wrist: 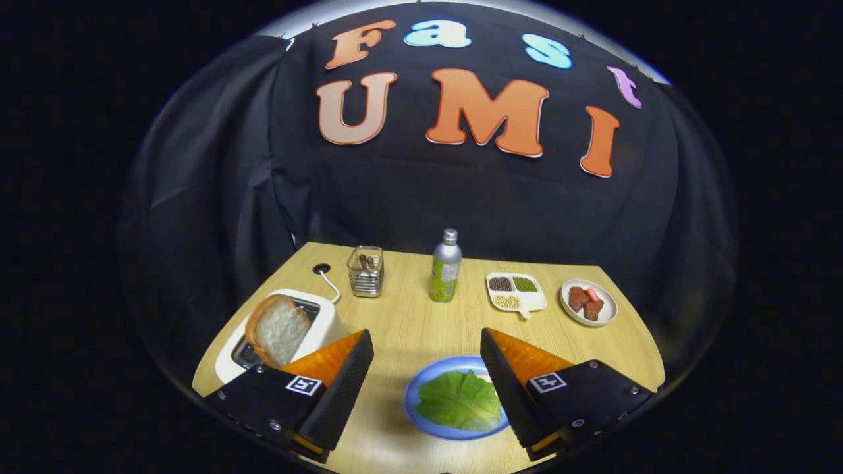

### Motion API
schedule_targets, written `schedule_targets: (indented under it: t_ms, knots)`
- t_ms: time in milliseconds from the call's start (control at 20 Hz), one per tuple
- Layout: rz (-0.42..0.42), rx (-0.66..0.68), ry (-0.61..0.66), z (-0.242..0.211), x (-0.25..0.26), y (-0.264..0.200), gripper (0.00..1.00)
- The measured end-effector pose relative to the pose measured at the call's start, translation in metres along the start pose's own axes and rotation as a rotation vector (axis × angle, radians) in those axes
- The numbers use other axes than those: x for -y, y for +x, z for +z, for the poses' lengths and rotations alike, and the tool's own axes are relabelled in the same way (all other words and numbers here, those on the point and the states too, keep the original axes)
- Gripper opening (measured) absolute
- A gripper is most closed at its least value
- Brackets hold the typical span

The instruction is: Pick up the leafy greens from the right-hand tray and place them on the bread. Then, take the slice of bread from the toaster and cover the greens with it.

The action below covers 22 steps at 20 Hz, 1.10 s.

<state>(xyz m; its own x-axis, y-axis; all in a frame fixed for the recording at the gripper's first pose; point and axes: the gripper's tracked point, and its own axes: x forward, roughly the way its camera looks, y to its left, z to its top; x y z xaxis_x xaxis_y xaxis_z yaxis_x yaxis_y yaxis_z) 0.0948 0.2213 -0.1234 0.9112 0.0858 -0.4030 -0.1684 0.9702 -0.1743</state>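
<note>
You can read no text here; the bottle (446, 271) label is too small to make out.

A black cloth wall (408, 197) hung in folds behind and around a light wooden table (408, 322). A pale strip of ceiling or wall (342, 10) showed above the cloth. Light fell brightly on the tabletop, while the cloth stayed dim.

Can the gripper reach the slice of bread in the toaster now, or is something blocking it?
Probably yes. The gripper is open and empty; the bread slice sticks out of the toaster, just beyond one finger, uncovered.
</note>
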Motion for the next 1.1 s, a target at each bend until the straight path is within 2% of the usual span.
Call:
schedule_targets:
  t_ms: [200, 450, 800, 1100]
  knots:
    - [0.061, 0.042, -0.032, 0.027, -0.064, 0.000, 0.98]
    - [0.107, 0.033, -0.090, 0.019, -0.124, 0.013, 0.99]
    - [0.082, -0.027, -0.113, -0.011, -0.140, 0.030, 0.98]
    - [0.066, -0.087, -0.118, -0.036, -0.145, 0.039, 0.76]
